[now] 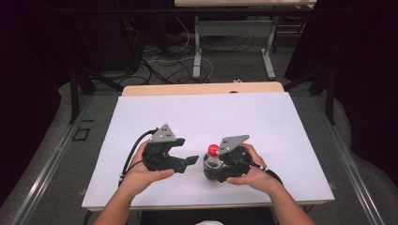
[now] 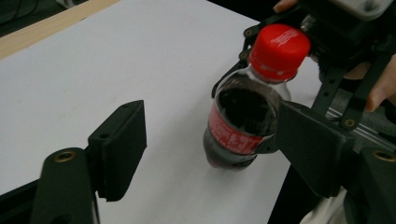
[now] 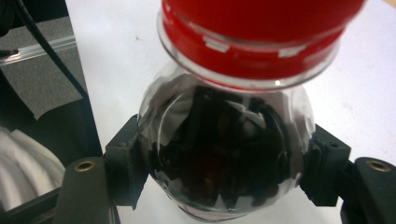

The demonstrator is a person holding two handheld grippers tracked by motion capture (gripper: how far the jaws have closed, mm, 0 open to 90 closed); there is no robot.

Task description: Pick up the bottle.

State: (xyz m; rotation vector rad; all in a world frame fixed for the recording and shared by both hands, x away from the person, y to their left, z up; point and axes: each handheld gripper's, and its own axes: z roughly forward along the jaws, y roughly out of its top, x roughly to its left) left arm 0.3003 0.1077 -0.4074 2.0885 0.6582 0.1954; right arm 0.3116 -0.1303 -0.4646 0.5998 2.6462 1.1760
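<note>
A small plastic bottle (image 1: 212, 163) of dark drink, with a red cap (image 1: 213, 150) and a red label, stands upright on the white sheet (image 1: 202, 117). My right gripper (image 1: 214, 171) is shut on the bottle's body. In the right gripper view the two black jaws press the round bottle (image 3: 224, 140) from both sides, under the cap (image 3: 252, 37). My left gripper (image 1: 187, 151) is just left of the bottle, open, with nothing between its jaws. In the left gripper view the bottle (image 2: 243, 116) stands ahead and to the right, close to the right jaw, and the left gripper (image 2: 205, 114) does not touch it.
The white sheet covers a wooden table (image 1: 202, 88) whose far edge shows beyond it. Past the table are cables on the floor (image 1: 164, 65) and a metal table leg (image 1: 197, 51). A hand holds each gripper near the front edge.
</note>
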